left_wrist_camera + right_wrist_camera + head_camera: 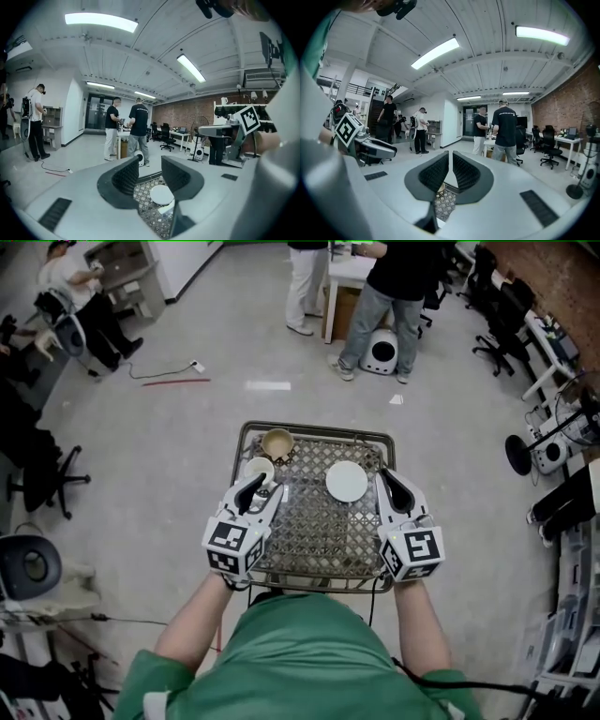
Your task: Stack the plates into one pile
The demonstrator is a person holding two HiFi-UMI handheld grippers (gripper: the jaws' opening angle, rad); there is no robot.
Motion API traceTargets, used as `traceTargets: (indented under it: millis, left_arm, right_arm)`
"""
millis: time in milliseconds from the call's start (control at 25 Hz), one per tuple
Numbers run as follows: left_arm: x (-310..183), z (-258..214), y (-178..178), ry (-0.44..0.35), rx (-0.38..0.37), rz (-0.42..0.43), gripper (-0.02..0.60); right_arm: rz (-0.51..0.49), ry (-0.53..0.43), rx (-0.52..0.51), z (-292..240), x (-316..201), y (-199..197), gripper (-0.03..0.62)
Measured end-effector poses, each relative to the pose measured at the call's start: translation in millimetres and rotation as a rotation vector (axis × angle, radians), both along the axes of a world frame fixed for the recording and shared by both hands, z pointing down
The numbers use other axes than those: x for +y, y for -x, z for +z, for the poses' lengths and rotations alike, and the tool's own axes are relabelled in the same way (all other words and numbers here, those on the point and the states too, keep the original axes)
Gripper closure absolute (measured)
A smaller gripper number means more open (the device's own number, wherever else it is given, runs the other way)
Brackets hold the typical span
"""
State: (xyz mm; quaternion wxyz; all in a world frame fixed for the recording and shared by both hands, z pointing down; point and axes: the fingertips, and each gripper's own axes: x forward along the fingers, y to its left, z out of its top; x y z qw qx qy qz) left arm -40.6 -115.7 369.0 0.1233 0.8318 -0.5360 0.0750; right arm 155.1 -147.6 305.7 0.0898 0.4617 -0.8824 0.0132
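Head view shows the left claw spread empty, the right claw almost pressed together.

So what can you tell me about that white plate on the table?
The plate is round and plain white, probably ceramic. It lies flat on the far right part of the table's lattice top, apart from the other dishes. Nothing rests on it. Whether more plates lie beneath it I cannot tell.
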Motion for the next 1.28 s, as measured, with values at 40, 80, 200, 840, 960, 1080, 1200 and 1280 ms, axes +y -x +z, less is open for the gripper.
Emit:
traceTargets:
  millis: [40, 80, 200, 840, 960, 1080, 1200, 1280]
  left_arm:
    - [-0.6, -6.5, 0.5, -0.016, 0.0, -0.001, 0.419]
    - [-0.9, -12.5, 1.3, -0.032, 0.0, -0.002, 0.419]
    - [1.7, -28.7, 6.6, -0.074, 0.004, -0.007, 0.419]
    - [-1.3, -64.3, 33.1, -0.163, 0.104, -0.049, 0.42]
    - [-1.6, -61.8, 35.3, -0.165, 0.111, -0.052, 0.42]
    - [-2.1, -60.8, 37.4, -0.179, 0.115, -0.048, 0.42]
    - [-3.9, -61.2, 39.6, -0.182, 0.115, -0.044, 0.42]
    - [-4.9, -61.7, 41.7, -0.183, 0.116, -0.047, 0.42]
  right_arm:
    - [-0.003, -0.006, 0.005, -3.7, 1.8, -0.8, 0.548]
    - [-0.006, -0.014, 0.009, -7.2, 3.4, -1.2, 0.548]
    - [0.004, -0.049, 0.012, -20.0, 8.5, -3.0, 0.548]
    - [0.066, -0.209, 0.068, -60.7, 8.4, 7.4, 0.568]
    - [0.068, -0.219, 0.093, -59.2, 7.8, 10.8, 0.568]
    - [0.07, -0.219, 0.102, -57.6, 7.2, 14.1, 0.568]
    - [0.069, -0.219, 0.107, -56.9, 6.1, 18.3, 0.568]
    - [0.067, -0.216, 0.107, -56.8, 5.6, 20.7, 0.568]
